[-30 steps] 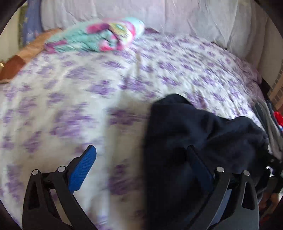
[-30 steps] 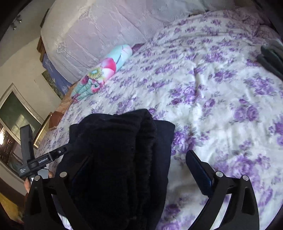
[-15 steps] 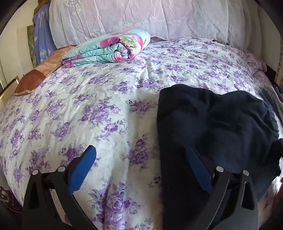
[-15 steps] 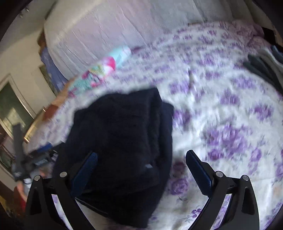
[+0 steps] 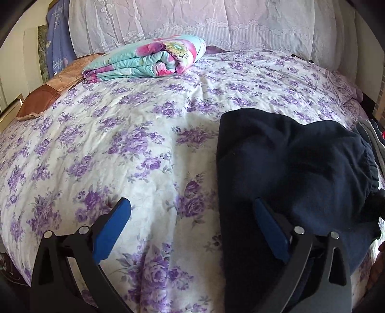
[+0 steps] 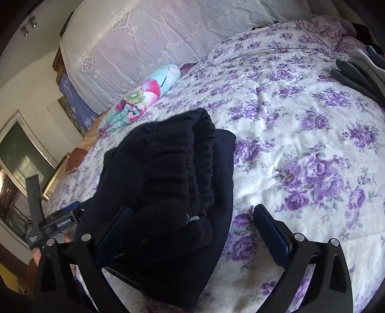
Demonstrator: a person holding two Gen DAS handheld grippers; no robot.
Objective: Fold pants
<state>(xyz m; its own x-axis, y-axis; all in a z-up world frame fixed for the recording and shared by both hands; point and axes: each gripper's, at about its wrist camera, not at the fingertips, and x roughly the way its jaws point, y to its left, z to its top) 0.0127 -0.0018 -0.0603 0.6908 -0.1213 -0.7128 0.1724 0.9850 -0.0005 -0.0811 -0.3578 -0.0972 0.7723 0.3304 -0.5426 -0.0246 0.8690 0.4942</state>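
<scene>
Dark navy pants lie folded in a compact bundle on the purple-flowered bedspread, near the front edge of the bed. In the right wrist view the pants show their gathered waistband on top. My left gripper is open and empty, its right finger over the bundle's left edge. My right gripper is open and empty, its left finger over the bundle's right side. Neither pad grips the cloth.
A folded turquoise and pink blanket lies at the head of the bed by the lace-covered headboard. A brown cushion sits at the far left. Grey and dark clothes are stacked at the bed's right side.
Both grippers have pulled back and steadied a little above the bundle; both stay open. The pants have settled flatter on the bed.
</scene>
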